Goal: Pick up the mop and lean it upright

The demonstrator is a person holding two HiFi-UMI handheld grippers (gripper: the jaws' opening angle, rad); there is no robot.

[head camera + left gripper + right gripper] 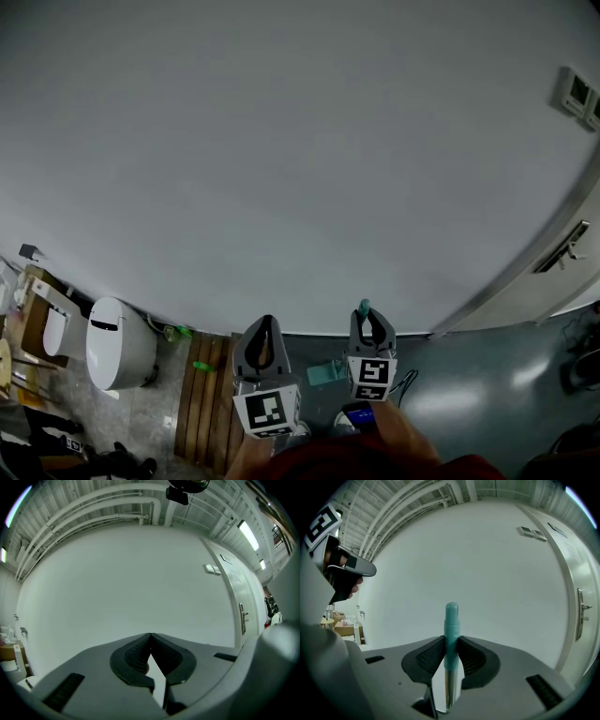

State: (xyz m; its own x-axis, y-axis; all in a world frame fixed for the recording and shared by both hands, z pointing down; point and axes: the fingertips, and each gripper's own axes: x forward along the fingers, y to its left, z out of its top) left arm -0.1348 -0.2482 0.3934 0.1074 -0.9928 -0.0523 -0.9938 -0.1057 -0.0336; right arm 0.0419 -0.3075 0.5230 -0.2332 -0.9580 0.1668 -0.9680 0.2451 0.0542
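The mop's handle stands upright between the jaws of my right gripper (451,640), which is shut on it. Its teal handle end (451,618) sticks up past the pads, with the metal shaft (449,686) running down below. In the head view the teal handle end (364,307) pokes above my right gripper (368,325), close to the white wall. A teal piece (327,373), probably the mop head, lies on the floor below. My left gripper (265,326) is beside it on the left, shut and empty, its pads (140,651) meeting at the tip.
A white wall (281,169) fills the view ahead. A toilet (117,345) stands at the left, beside a wooden slat mat (208,394). At the right is a door (562,272) with a handle (243,616) and wall switches (213,568).
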